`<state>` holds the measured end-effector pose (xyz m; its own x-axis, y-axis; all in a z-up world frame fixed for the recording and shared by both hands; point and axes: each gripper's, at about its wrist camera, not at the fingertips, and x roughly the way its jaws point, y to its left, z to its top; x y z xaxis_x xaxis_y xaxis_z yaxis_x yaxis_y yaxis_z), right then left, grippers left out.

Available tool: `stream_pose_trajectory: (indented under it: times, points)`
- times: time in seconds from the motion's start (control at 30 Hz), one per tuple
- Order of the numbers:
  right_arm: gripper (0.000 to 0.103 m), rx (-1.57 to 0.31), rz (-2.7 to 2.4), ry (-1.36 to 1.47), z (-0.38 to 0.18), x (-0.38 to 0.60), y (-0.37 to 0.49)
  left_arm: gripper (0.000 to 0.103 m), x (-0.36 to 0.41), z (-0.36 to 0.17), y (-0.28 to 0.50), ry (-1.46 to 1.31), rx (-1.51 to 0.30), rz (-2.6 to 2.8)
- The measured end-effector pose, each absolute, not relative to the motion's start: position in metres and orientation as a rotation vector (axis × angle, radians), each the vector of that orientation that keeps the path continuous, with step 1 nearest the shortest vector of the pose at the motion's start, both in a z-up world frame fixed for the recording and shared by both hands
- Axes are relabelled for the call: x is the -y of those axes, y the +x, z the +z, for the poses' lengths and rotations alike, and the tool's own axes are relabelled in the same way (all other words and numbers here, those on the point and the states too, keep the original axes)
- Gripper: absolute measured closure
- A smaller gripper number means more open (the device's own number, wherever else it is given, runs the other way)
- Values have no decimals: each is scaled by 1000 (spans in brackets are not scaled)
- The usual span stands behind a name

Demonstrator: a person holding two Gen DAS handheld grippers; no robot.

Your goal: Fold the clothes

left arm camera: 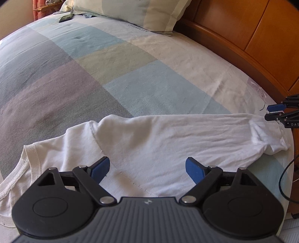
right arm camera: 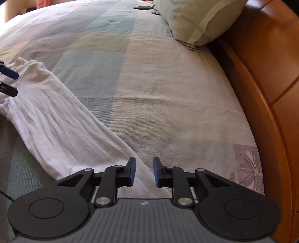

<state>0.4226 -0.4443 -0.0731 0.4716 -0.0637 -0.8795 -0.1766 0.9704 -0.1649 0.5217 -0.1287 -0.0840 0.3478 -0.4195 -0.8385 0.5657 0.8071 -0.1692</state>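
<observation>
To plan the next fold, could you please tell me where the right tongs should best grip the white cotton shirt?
Probably at the white cotton shirt's narrow end, lying flat between the open right tongs; come in low from this bedside.

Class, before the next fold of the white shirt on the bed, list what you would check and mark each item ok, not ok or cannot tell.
1. Left tongs open over the white shirt: ok.
2. Right tongs open at the shirt's end: ok.
3. Shirt gripped by either tongs: not ok, neither closed on it.
4. Shirt lying flat: not ok, wrinkled, one end bunched.
5. Bed beyond shirt free for folding: ok.
6. Phone and pillow well away: ok.
</observation>
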Motion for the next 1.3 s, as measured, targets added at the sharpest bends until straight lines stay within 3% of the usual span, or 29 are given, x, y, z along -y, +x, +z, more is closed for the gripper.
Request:
stream_pose_trajectory:
  times: [0.03,0.07,0.37,0.4,0.43,0.47,0.7,0.83,0.87,0.97,1.07,1.2,1.3]
  points:
    - [62,-1088,47,-222,-74,453,417,15,129,-85,522,160,-1038,-646]
    - [60,-1094,23,-198,-75,462,411,15,129,-87,522,159,-1042,-649]
    - [58,-1128,-91,-5,-88,516,376,15,131,-94,520,170,-1064,-647]
    - [62,-1129,-82,-7,-88,515,376,15,131,-93,520,172,-1064,-647]
    - [83,-1139,-56,-16,-87,512,375,15,131,-93,520,174,-1065,-646]
    - [92,-1148,-32,-28,-86,507,375,15,132,-93,521,175,-1066,-646]
    - [92,-1085,-90,-306,-72,486,391,15,135,-79,519,177,-1033,-662]
    - [80,-1039,-63,-193,-62,471,397,15,141,-76,521,179,-1007,-691]
    - [70,-1027,-57,-165,-60,467,399,15,143,-78,522,175,-1007,-698]
    - [52,-991,-37,-81,-53,455,403,15,149,-86,524,167,-1006,-717]
    - [44,-973,-8,-26,-58,436,407,15,155,-97,530,189,-992,-720]
    - [43,-982,10,-39,-87,411,397,15,161,-108,541,277,-949,-705]
    - [19,-968,-31,-48,-99,413,374,15,164,-111,554,294,-939,-685]
